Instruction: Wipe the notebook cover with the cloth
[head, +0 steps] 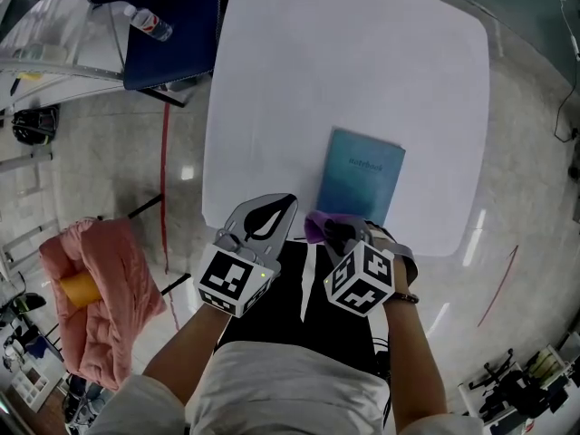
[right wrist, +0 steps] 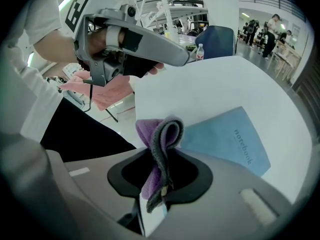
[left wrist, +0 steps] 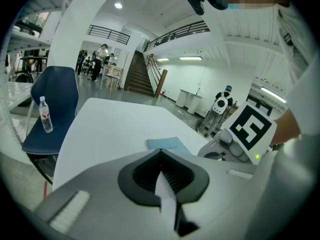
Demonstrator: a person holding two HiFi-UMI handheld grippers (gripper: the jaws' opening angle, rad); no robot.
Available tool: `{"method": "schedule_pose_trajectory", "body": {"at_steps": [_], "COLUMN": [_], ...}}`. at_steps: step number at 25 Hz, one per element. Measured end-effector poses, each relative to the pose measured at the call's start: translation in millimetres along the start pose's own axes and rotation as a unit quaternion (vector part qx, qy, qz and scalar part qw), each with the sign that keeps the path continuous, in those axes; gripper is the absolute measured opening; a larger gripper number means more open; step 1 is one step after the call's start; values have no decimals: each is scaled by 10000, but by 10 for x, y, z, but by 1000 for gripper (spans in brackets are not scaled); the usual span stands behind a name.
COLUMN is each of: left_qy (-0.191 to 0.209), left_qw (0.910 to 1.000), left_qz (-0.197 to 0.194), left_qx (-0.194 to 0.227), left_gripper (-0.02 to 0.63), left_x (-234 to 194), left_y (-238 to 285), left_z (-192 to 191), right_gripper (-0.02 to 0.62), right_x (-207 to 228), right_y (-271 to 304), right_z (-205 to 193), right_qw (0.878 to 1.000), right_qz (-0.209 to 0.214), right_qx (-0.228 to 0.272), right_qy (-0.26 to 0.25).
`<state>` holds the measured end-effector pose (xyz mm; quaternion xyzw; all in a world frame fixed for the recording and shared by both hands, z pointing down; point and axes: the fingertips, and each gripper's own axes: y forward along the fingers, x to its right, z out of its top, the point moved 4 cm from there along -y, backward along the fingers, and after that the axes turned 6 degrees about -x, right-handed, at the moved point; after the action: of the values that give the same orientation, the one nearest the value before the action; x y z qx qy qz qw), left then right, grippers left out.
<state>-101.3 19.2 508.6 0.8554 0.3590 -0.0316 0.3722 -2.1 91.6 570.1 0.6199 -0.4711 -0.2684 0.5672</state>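
Two tongs up | right tongs [right wrist: 161, 158] clamped on folded purple cloth [right wrist: 168, 130], just off the notebook's [right wrist: 235, 144] near corner | left tongs [left wrist: 160, 154] closed, empty, left of notebook | notebook flat on worktop [head: 344, 71] | step: likely approach; next: press cloth on cover, sweep.

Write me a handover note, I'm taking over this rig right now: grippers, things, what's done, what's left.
Left hand-held gripper: shut, empty, held beside the right one.
Right hand-held gripper: shut on the purple cloth, which is folded between its jaws.
Blue notebook: closed, flat on the white table, just ahead of the cloth.
Done: cloth is in grip.
Left: bring it onto the cover and wipe.
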Motion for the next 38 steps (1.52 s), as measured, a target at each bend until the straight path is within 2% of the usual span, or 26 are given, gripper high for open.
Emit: {"method": "schedule_pose_trajectory", "body": {"at_steps": [14,18,23,30,38], "left_qy": [145,232,319,483,620], "left_qw": [9998,9995,9990,9983,9969], "left_qz": [69,104,118,82,31], "left_qx": [153,205,274,306,486], "left_gripper": [0,0,0,0,0], "left_x": [82,70,152,334,548], "left_y": [-99,-151,-214,-331,-448], "left_z": [387,560,704,883,1173], "right_gripper": [112,112,112,114,114], "right_x": [215,343,430,491,515], "right_y": [-408,-627,-914,-1353,-1912], "right_z": [31,102,117,73,30], "right_qw": [9959,9905,9804,9586,9318], "right_qz": [-416,-615,-867,-918,-1156], "right_qx": [660,1024,1490,2193,2935], "right_qy": [459,678,955,1570,1795]}}
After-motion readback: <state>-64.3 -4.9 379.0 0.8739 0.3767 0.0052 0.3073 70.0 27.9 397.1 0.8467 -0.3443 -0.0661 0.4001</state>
